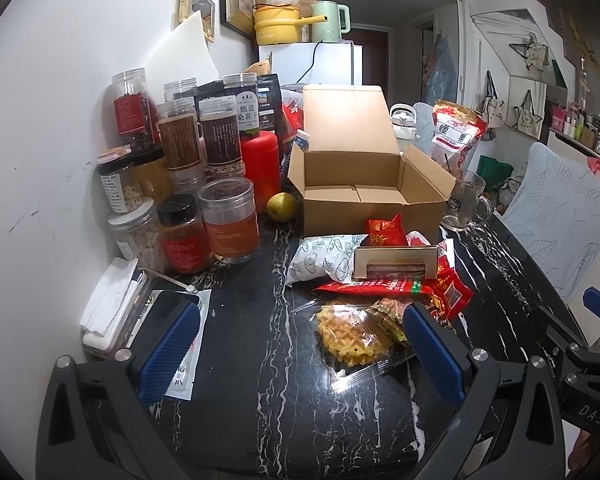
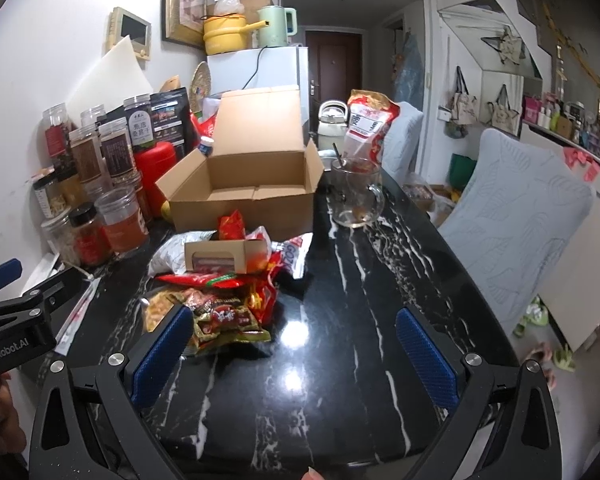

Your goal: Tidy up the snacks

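Nearest the lens in the left wrist view, the left gripper (image 1: 300, 348) hangs over the black marble table (image 1: 252, 360) with its blue-padded fingers (image 1: 170, 350) spread wide and nothing between them; a clear-wrapped waffle (image 1: 354, 338) lies just inside the right-hand finger. The right gripper (image 2: 294, 354) is likewise wide open and empty above bare tabletop, its left pad close to a heap of snack packets (image 2: 228, 312) (red and brown-gold wrappers, jumbled together). Behind the heap sits a small windowed carton (image 2: 226, 256), resting on a white printed pouch (image 1: 324, 258) and red packets. Beyond that stands an open cardboard box (image 1: 374, 184), flaps up and interior empty. Left of the box, jars (image 1: 180, 184) crowd against the wall, with a yellow-green pear (image 1: 281, 207) just beside the box's corner. To its right stands a glass mug (image 2: 356, 194), and a tall red-and-white snack bag (image 1: 456, 132) rises behind it.
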`<state>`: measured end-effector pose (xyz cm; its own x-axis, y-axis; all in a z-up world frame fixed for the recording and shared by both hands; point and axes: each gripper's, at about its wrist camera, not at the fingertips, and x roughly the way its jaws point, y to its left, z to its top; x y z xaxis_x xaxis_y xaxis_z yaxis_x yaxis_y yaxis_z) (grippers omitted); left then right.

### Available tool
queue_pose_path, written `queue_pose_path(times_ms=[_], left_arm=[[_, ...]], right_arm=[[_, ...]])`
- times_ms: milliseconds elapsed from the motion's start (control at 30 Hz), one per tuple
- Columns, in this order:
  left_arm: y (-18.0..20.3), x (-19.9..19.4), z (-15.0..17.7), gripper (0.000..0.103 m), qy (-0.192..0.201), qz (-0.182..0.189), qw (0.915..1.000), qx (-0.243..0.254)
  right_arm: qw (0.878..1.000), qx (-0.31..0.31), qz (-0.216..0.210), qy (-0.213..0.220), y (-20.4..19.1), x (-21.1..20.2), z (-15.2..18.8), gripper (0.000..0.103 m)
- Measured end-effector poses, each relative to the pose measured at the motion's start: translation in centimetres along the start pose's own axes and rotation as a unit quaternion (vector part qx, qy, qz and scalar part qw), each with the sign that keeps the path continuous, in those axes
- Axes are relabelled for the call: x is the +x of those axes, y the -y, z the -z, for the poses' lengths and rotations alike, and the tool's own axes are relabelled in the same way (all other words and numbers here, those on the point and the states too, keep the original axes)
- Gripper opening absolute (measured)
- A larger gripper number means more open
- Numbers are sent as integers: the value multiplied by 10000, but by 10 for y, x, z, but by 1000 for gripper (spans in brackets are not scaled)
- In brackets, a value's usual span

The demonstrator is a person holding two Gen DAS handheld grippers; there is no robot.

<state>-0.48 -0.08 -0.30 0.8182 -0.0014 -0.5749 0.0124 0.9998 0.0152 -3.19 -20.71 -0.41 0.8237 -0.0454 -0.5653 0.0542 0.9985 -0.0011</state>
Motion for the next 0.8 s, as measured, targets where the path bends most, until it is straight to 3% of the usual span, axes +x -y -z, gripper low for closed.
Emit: queue_pose_path(times_ms=[800], left_arm=[[0,0,-1,103,-12,-30,10000,23]], right_arm=[[10000,11,-28,-13,-2,0,0,103]])
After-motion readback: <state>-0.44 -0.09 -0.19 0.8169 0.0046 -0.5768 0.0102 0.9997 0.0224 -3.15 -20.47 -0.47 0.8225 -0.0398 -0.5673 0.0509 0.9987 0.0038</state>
